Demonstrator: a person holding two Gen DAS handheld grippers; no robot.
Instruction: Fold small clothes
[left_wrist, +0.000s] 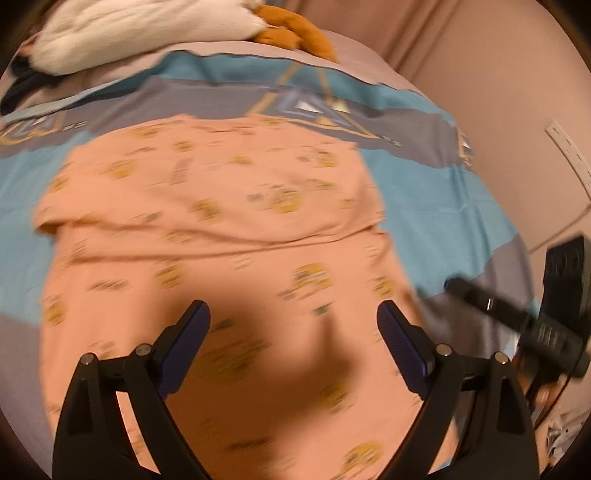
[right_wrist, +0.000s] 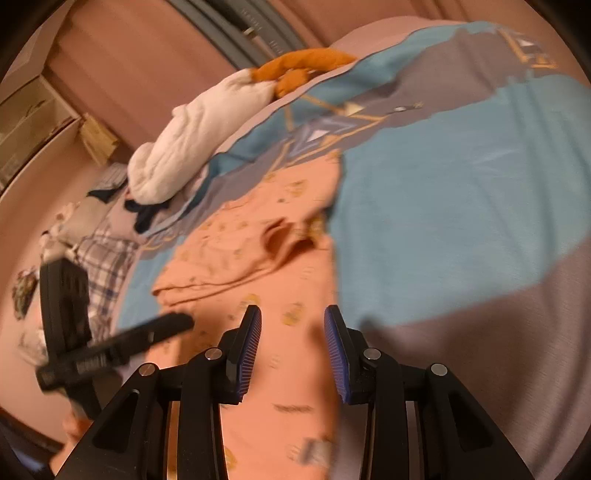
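On the bedspread (left_wrist: 424, 192) — peach garment (left_wrist: 221, 206) (half-folded), left gripper (left_wrist: 293, 314) open.

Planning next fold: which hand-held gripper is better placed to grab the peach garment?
Left, probably. The left hand-held gripper gapes wide directly over the peach garment; the right hand-held gripper is narrower, near its edge.

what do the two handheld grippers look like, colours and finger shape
Both match. The left gripper and the right gripper have glossy black angular frames with linkage arms joined by round silver pins. Each finger ends in a flat, dark blue pad with fine ribbing. No cables or sleeves can be made out.
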